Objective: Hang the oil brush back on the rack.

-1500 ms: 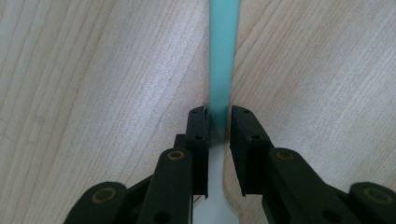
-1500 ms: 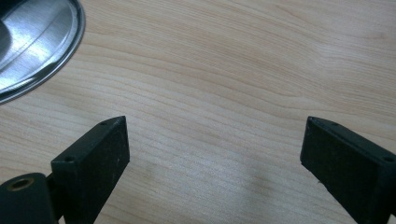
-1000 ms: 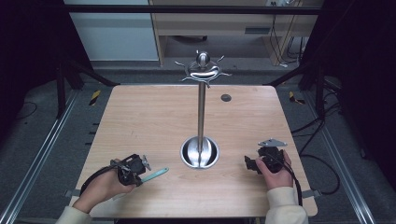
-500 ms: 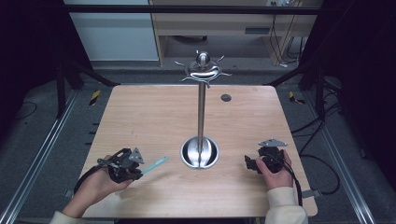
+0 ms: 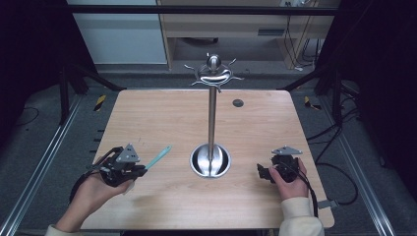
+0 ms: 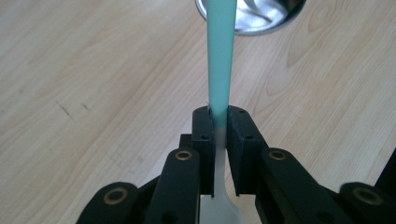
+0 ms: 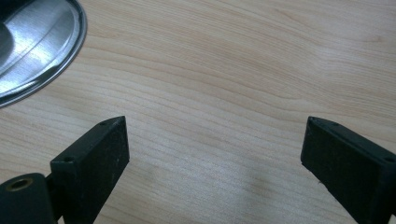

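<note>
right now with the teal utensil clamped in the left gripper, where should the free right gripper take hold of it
Best the bare teal handle between the left gripper and the tip, probably just short of the tip. It is a thin, flat strip slanting up off the table toward the metal stand, so the open right gripper should come across from the stand side and close on its flat faces.

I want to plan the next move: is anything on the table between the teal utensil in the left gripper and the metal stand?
Nothing visible. The teal utensil points toward the stand over bare table.
</note>
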